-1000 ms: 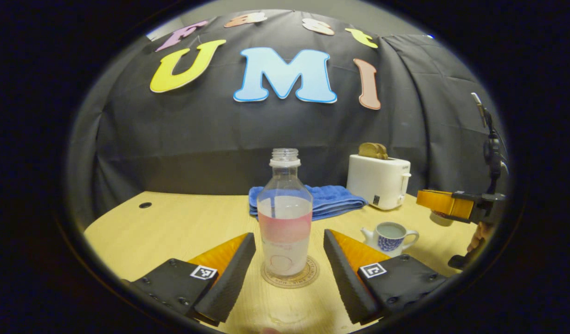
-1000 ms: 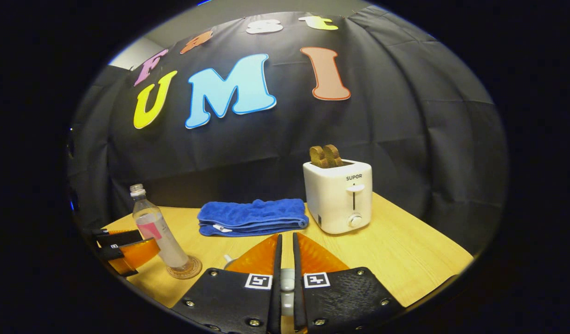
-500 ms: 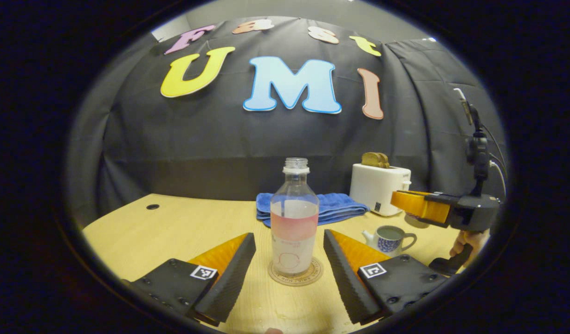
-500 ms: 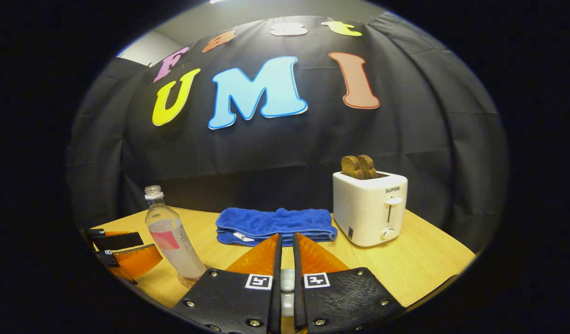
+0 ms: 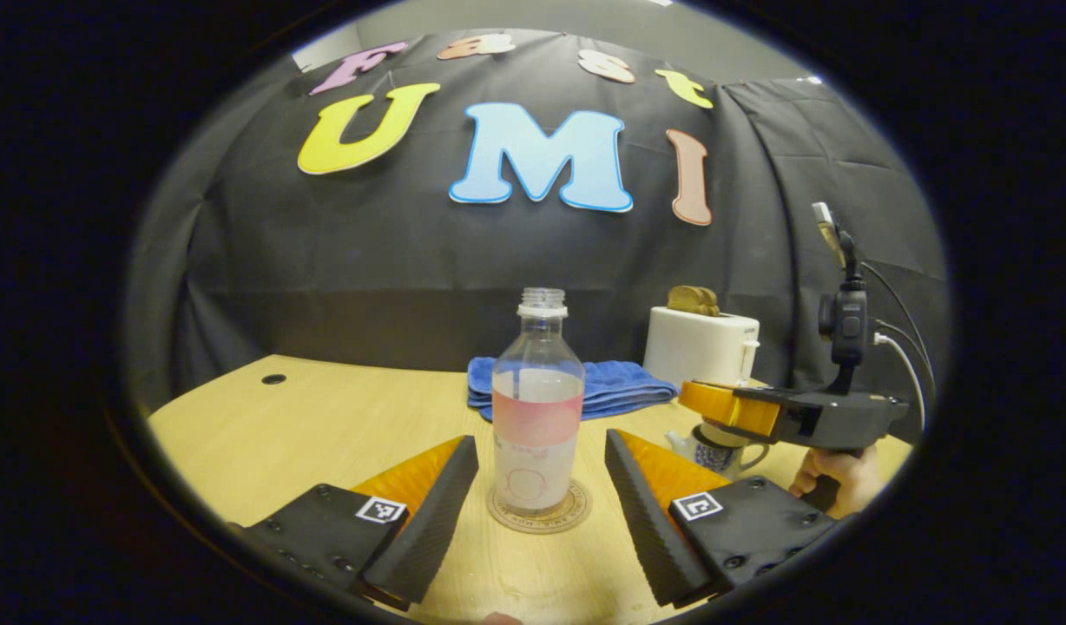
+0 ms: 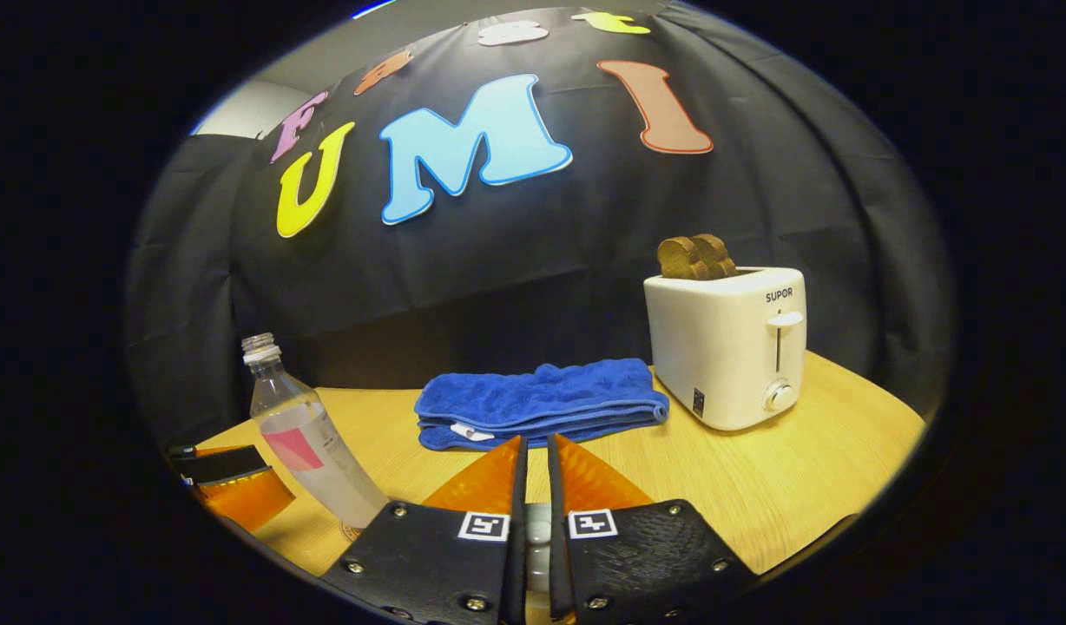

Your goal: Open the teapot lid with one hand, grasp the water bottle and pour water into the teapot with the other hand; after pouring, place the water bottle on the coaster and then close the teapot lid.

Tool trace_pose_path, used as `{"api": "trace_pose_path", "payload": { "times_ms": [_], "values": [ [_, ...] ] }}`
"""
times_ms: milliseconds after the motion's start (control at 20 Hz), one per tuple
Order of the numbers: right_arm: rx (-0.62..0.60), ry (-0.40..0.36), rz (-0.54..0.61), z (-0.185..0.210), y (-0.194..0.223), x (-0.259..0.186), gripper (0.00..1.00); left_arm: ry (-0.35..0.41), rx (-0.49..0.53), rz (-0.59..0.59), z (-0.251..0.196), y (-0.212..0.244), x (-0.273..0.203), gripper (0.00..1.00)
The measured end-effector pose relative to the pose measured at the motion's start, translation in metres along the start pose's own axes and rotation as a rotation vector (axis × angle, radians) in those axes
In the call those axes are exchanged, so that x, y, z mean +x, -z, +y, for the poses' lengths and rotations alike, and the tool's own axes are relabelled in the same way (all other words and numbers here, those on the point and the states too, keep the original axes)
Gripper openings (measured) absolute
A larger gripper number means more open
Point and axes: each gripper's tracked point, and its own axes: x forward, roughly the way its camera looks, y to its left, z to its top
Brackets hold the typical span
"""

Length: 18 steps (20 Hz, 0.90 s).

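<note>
Worktop (image 5: 342, 417) carrying one folded blue towel (image 6: 540, 403), one white toaster (image 6: 729, 345) with two toast slices (image 6: 696, 256), one uncapped water bottle (image 5: 537, 406) upright on one coaster (image 5: 539, 513) between the wide-spread left claw (image 5: 540, 502), right claw (image 5: 715, 406) over one teapot (image 5: 726, 449) hiding its top, closed on a pale lid (image 6: 537, 549).

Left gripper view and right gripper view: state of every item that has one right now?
water bottle: uncapped, part full, upright on coaster
left hand-held gripper: open, straddling the bottle, not touching
right hand-held gripper: shut on lid, over the teapot
toaster: bread up
towel: folded
</note>
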Motion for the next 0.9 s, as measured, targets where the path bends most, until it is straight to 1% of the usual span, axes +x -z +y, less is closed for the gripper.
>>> {"api": "trace_pose_path", "payload": {
  "times_ms": [200, 300, 550, 600, 700, 900],
  "values": [
    [-0.097, 0.040, -0.020, 0.0007, 0.0024, 0.0022, 0.11, 0.006, -0.006, 0.000, -0.0017, -0.0008, 0.0011, 1.00],
    [-0.111, 0.052, -0.028, -0.0004, 0.0021, 0.0031, 0.11, 0.014, -0.012, 0.002, -0.0036, -0.0011, 0.0008, 1.00],
    [-0.050, 0.037, -0.030, -0.0037, 0.0042, 0.0061, 0.11, 0.014, -0.013, 0.011, -0.0036, 0.0014, 0.0028, 1.00],
    [-0.051, 0.046, -0.020, -0.0074, 0.0086, 0.0067, 0.11, 0.014, -0.013, 0.013, -0.0043, 0.0028, 0.0027, 1.00],
    [-0.033, 0.030, -0.030, -0.0052, 0.0060, 0.0063, 0.10, 0.013, -0.012, 0.016, -0.0041, 0.0032, 0.0037, 1.00],
    [-0.057, 0.051, -0.027, -0.0068, 0.0073, 0.0053, 0.12, 0.016, -0.013, 0.016, -0.0047, 0.0030, 0.0031, 1.00]
  ]
}}
